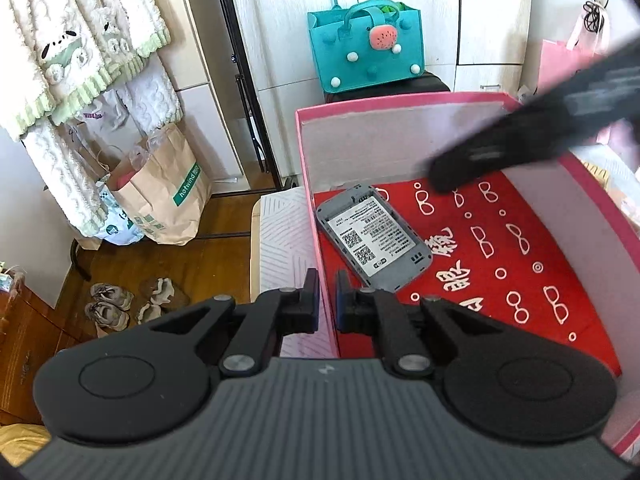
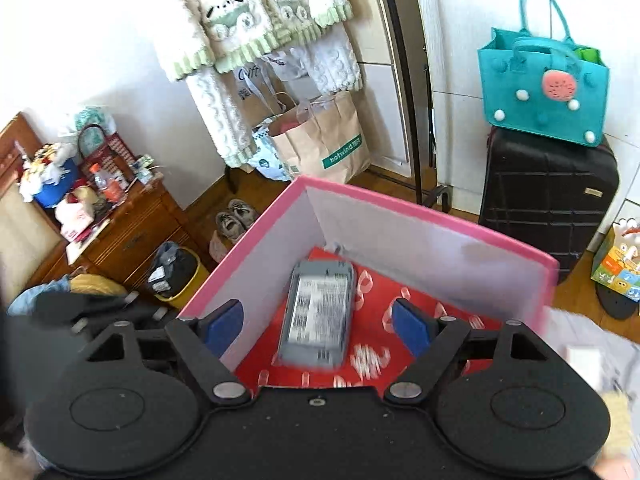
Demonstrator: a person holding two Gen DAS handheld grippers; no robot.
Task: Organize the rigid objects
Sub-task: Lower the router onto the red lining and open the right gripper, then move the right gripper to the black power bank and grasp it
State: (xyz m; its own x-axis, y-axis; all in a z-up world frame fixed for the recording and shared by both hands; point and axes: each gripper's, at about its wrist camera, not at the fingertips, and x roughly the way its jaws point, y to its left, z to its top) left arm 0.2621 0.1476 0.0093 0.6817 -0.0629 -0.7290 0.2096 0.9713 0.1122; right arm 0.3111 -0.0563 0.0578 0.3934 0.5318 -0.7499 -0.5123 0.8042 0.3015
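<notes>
Grey device (image 1: 374, 240) lay flat, label up, on the red lining of the pink box (image 1: 400, 136). My left tongs (image 1: 328, 296) were clamped on the box's near wall; my right tongs (image 2: 318, 326) hung wide open above the device, holding nothing.

White walls and a wooden floor (image 2: 384, 180) are seen in daylight, with a cluttered wooden dresser (image 2: 132, 236) and a black suitcase (image 2: 548, 196)
</notes>
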